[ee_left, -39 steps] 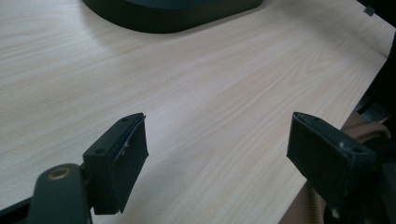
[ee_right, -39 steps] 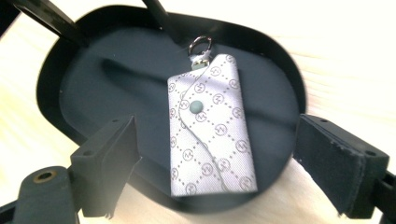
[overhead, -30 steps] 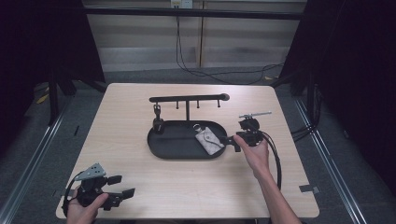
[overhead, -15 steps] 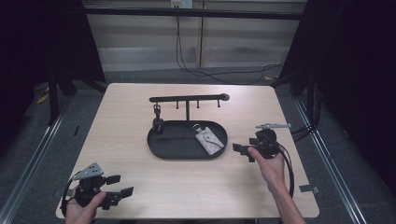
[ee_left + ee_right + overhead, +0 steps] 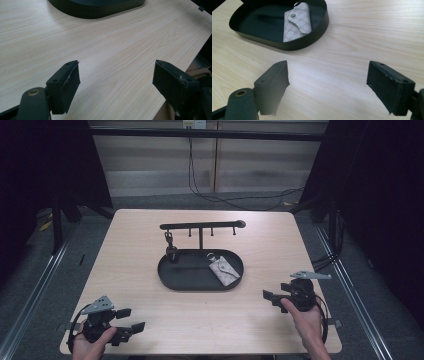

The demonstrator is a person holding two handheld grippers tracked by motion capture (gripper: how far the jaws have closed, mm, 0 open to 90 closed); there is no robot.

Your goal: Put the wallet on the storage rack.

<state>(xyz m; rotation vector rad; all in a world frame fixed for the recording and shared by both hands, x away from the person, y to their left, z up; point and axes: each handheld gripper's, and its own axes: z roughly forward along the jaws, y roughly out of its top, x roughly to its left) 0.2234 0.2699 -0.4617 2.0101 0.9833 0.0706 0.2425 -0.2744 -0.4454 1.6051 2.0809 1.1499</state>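
A black oval tray stands mid-table with a grey patterned key pouch lying in its right half. In the right gripper view the pouch lies inside the tray, well ahead of the jaws. My right gripper is at the near right of the table, pointing left. It is open over bare wood; its jaws have just narrowed slightly, with nothing between them. My left gripper rests at the near left corner, open and holding nothing.
A black hook rack stands behind the tray, and a small dark item hangs from its left hook. The tray's rim shows at the top of the left gripper view. The table's near edge lies close to both hands.
My right gripper has drawn back from the tray's right end to the near right of the table. The pouch stays in the tray. My left gripper has not moved.
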